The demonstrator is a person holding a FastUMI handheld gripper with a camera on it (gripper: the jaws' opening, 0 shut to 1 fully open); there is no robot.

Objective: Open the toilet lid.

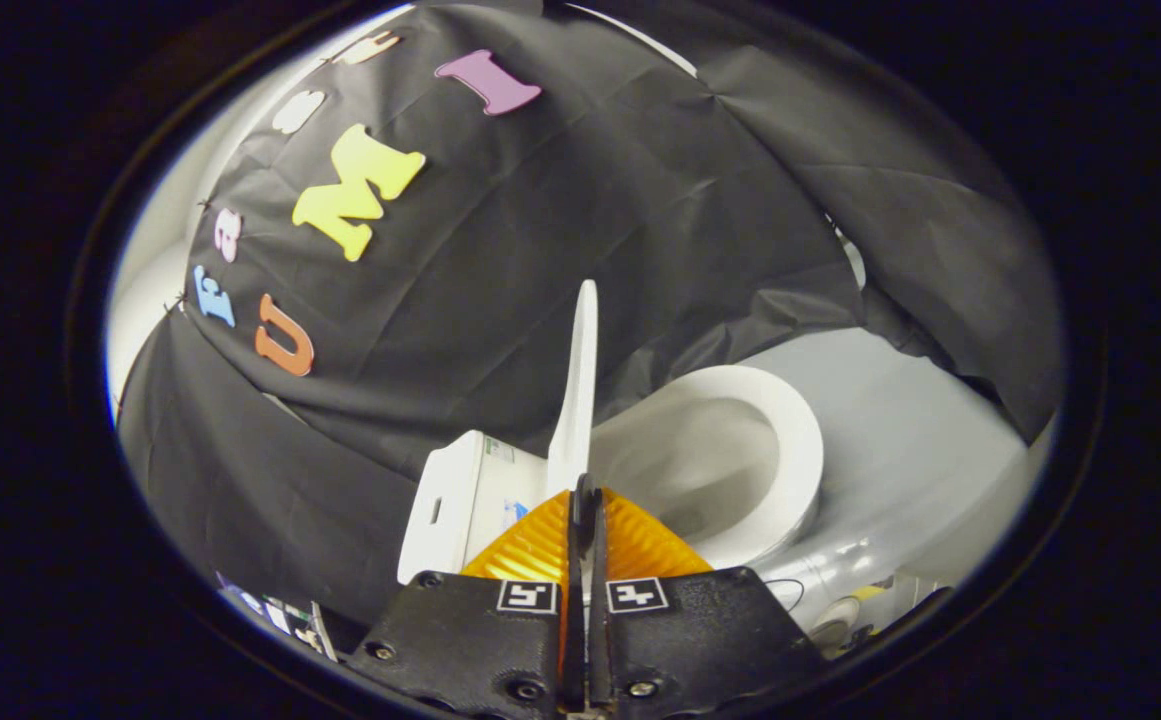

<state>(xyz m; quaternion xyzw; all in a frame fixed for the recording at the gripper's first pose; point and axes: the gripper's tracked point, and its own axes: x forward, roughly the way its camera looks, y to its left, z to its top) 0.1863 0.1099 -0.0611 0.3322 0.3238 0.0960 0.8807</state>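
Standing raised, toilet lid (pixel 580 380) beyond closed gripper (pixel 585 492).

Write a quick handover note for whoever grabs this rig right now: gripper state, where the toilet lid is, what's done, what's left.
Hand-held gripper: fingers closed together, seemingly pinching the lower edge of the toilet lid; the contact itself is too tight to confirm.
Lid: raised, seen edge-on and standing roughly upright just ahead of the fingers, between the tank and the bowl.
Seat: down on the bowl, fully uncovered.
Done: lid lifted off the seat, essentially open.
Left: probably ease the lid back until it rests toward the tank, then release and withdraw.
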